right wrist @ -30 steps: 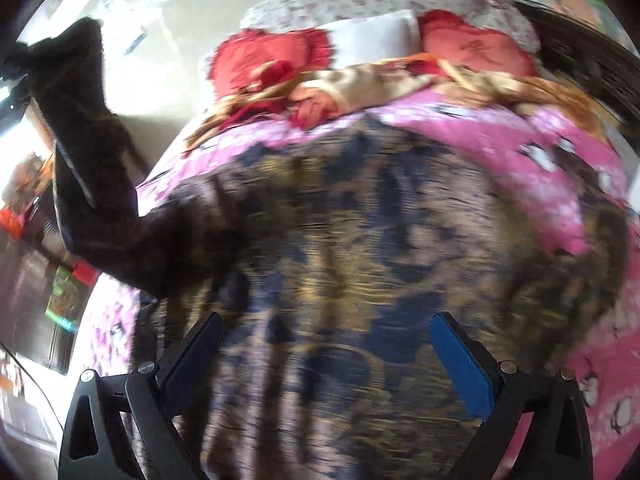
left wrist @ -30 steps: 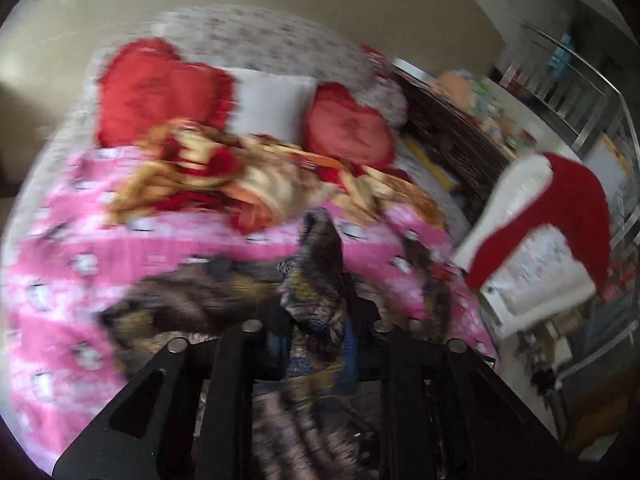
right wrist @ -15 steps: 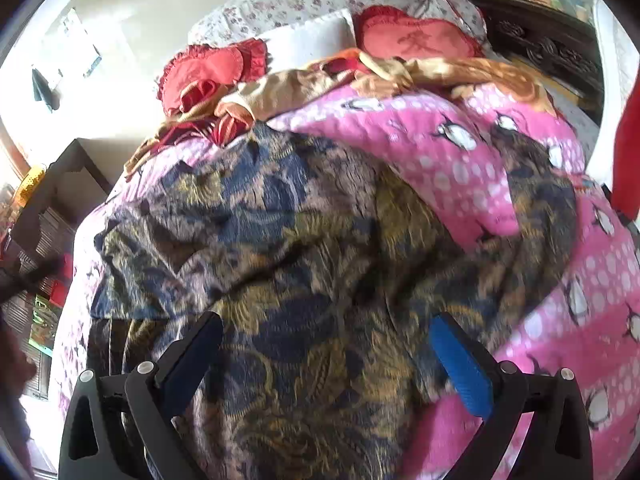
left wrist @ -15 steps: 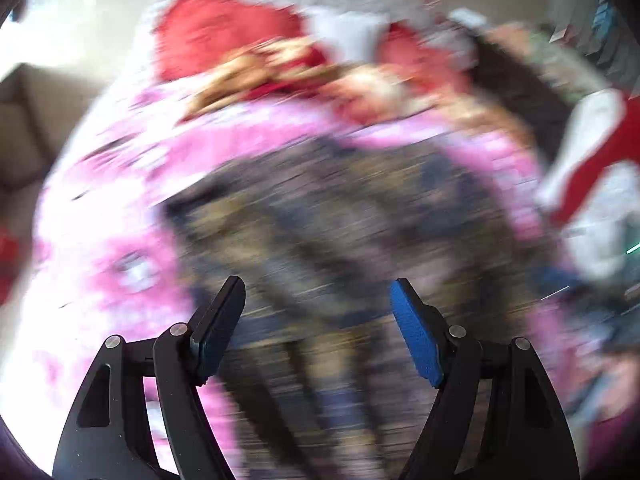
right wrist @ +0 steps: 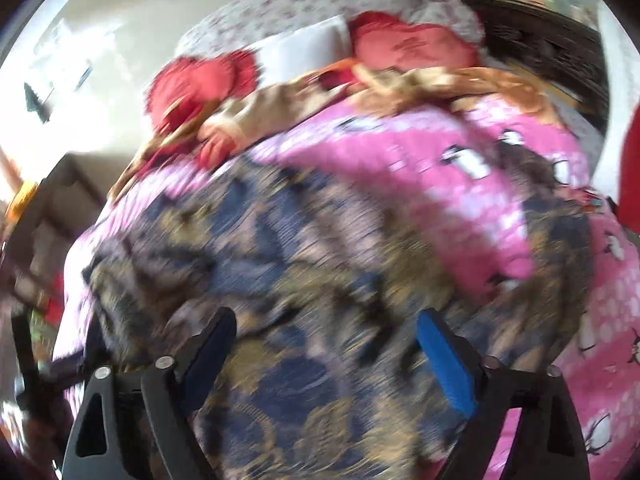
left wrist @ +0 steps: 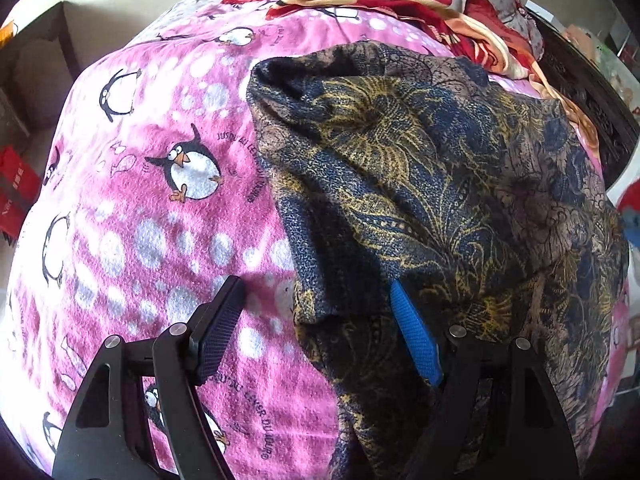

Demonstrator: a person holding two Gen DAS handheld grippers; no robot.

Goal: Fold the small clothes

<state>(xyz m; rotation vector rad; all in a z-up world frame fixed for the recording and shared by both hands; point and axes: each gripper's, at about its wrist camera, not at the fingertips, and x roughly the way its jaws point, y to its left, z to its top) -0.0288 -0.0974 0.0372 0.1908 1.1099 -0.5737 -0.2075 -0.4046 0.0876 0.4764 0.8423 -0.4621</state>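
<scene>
Lying rumpled on pink blanket, garment runs near-to-far; both hand-held grippers wide open, empty.

The right wrist view is smeared throughout: the garment shows only vague blue and gold patches, and the pillows lack sharp edges. In the left wrist view the garment runs off the bottom edge, and a fold covers the right finger's tip.
</scene>
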